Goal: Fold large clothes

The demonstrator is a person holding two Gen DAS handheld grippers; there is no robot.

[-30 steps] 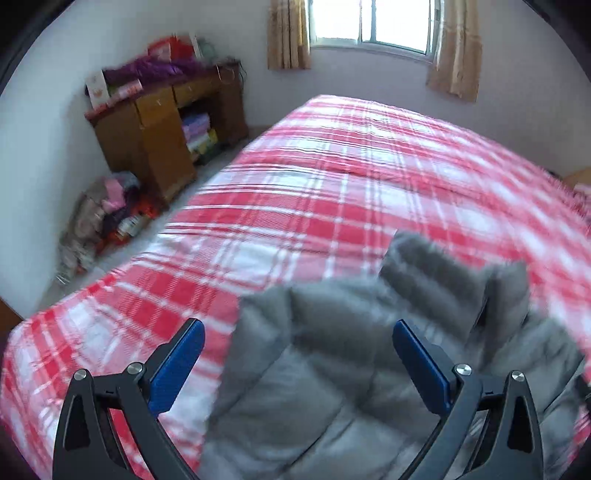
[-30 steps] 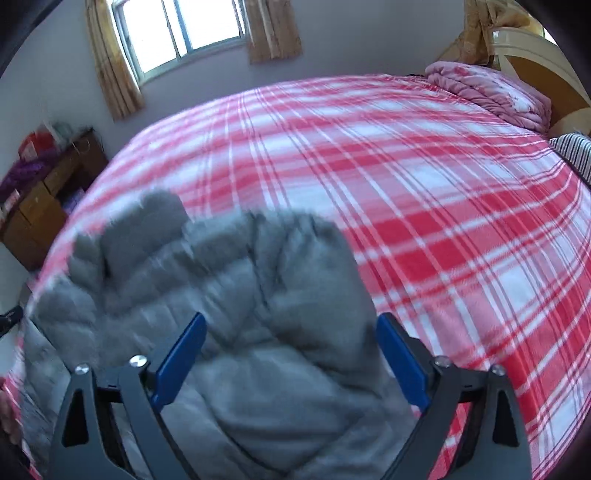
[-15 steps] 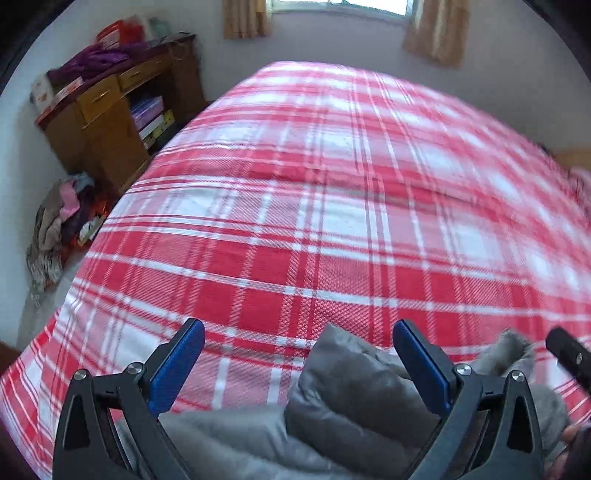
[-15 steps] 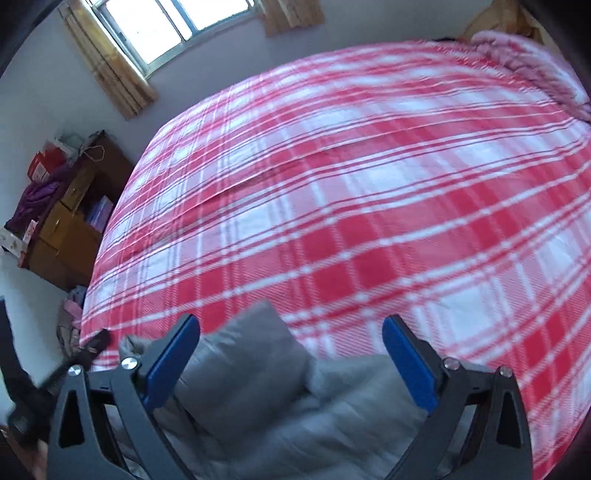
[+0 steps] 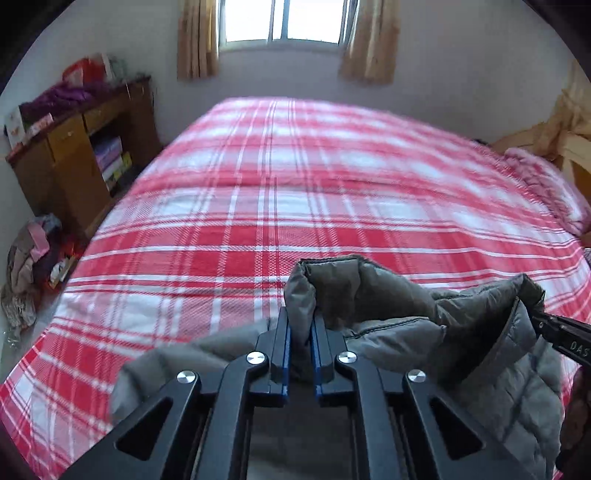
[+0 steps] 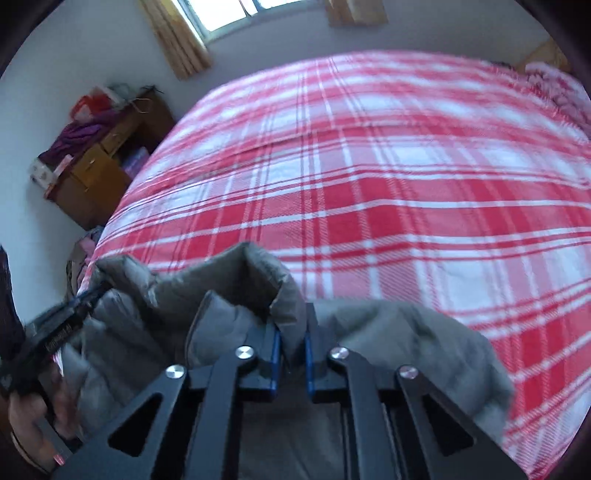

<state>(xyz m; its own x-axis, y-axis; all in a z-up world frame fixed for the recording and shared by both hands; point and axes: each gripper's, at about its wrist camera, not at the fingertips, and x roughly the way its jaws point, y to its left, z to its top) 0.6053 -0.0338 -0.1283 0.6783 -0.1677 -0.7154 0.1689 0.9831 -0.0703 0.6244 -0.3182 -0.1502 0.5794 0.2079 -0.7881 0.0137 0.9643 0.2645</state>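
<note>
Both jaws have just been closing: left gripper (image 5: 300, 345) and right gripper (image 6: 293, 345) each pinch a fold of the grey quilted jacket (image 5: 399, 325) (puffy, soft) at six o'clock; the plaid bed (image 5: 295, 192) lies bare toward twelve.

A wide bed under a red-and-white plaid bedspread (image 5: 295, 206) fills most of both views. At its far end a bright window (image 5: 282, 20) sits between tan curtains (image 5: 197, 38). A brown wooden desk (image 5: 74, 155) stands against the left wall, purple cloth heaped on top, and a pile of clothes (image 5: 33, 258) lies on the floor beside it. A pink quilt (image 5: 546, 188) lies at the bed's right edge.
</note>
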